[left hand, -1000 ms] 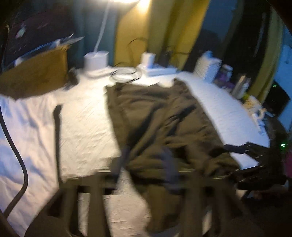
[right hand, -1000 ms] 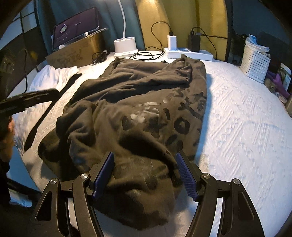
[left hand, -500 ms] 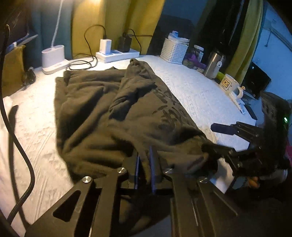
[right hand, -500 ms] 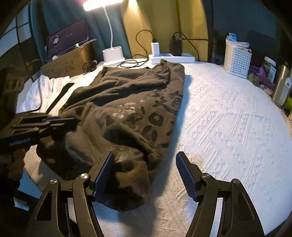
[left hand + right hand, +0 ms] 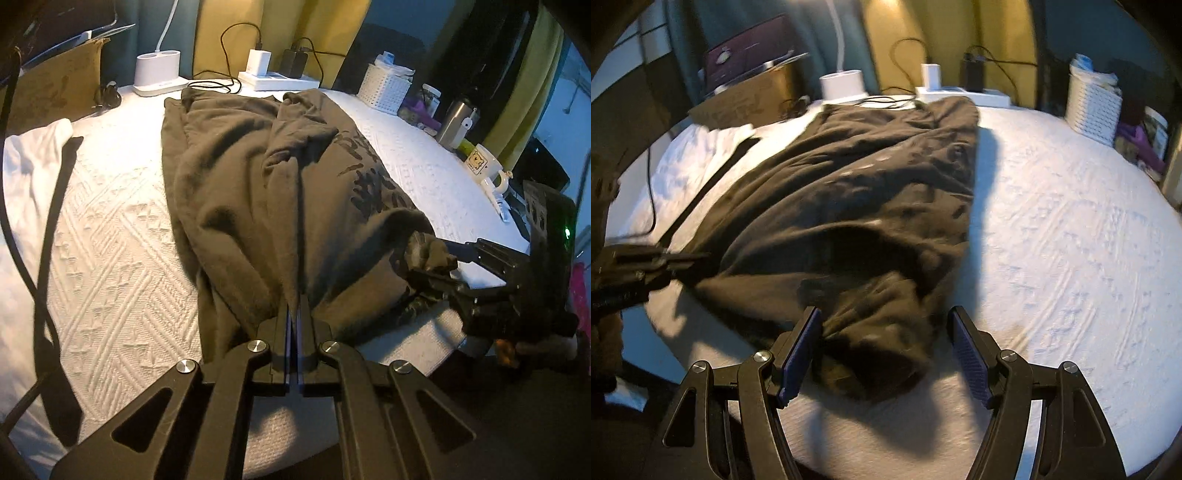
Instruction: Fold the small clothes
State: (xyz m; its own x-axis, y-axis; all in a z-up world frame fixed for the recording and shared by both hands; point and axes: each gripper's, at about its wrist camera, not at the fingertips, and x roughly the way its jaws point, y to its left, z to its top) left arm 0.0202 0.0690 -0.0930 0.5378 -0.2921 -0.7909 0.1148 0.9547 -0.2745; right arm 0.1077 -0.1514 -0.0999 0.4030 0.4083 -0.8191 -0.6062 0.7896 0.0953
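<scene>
A dark olive shirt (image 5: 258, 184) with black print lies lengthwise on the white quilted cover (image 5: 110, 258), rumpled at its near end. My left gripper (image 5: 294, 314) is shut on a raised ridge of the shirt's near hem, which is pinched between the fingertips. In the right wrist view the shirt (image 5: 868, 192) has its bunched near corner lying between the blue pads of my right gripper (image 5: 886, 332), which stands open; the left pad (image 5: 801, 354) just brushes the cloth. From the left wrist view, the right gripper (image 5: 437, 260) has cloth draped round one finger. At the left of the right wrist view is the left gripper (image 5: 698, 255).
At the far edge stand a white lamp base (image 5: 157, 70), a power strip with chargers (image 5: 273, 79) and a white basket (image 5: 386, 86). A steel tumbler (image 5: 454, 123) and mug (image 5: 484, 164) sit right. A cardboard box (image 5: 55, 88), white cloth (image 5: 29, 155) and black strap (image 5: 55, 206) lie left.
My left gripper came down to the shirt's near hem and shut on it, pulling up a ridge. The right gripper stayed open and shifted so the shirt's corner now sits between its pads.
</scene>
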